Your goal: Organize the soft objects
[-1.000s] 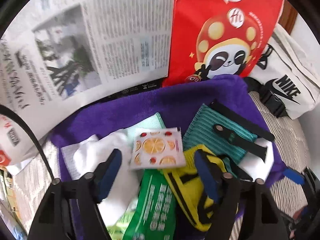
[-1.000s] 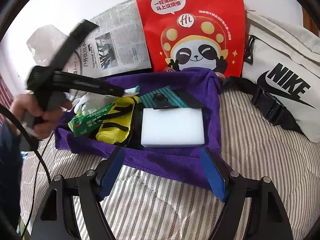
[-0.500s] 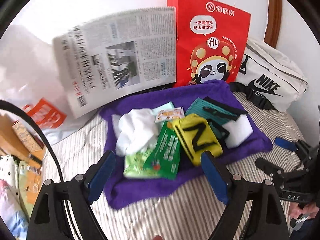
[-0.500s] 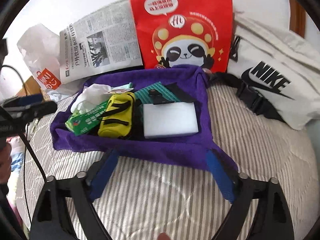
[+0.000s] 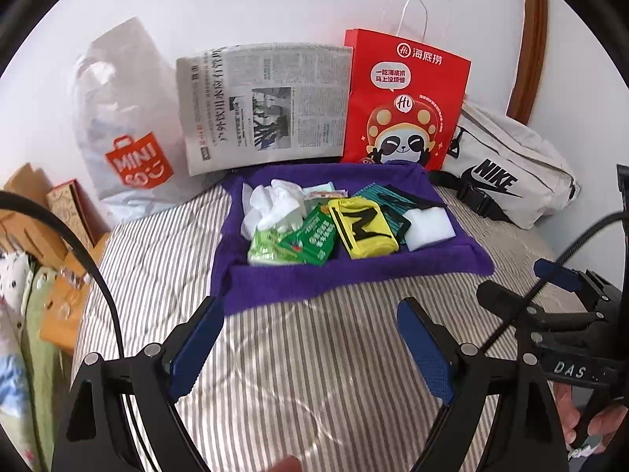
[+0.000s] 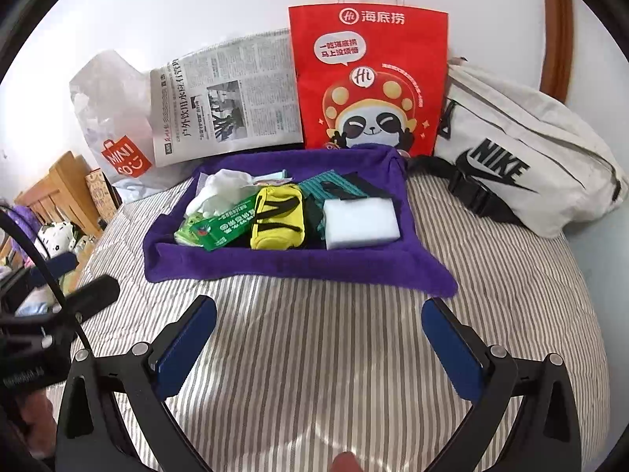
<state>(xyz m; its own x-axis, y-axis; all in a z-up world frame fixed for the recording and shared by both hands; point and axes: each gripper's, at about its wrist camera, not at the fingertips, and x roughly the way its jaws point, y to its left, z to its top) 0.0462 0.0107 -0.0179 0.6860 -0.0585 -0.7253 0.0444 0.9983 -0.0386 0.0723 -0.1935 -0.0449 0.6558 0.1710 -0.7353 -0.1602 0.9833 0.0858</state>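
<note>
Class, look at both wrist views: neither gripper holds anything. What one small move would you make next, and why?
Probably bring the right gripper, its fingers opening with nothing between them, forward to the white sponge block. It lies uncovered at the near right of the purple towel, nearest that gripper; the left gripper is also empty.

Light: bright, even daylight in both views.
Glare: white wall (image 5: 275, 4) far beyond the fingers is washed out.
Shadows: soft, faint on the striped bedding (image 6: 314, 354) between the fingers.
Focus: centre sharp; no motion blur.
Distortion: fisheye bending, black vignette at the corners.
</note>
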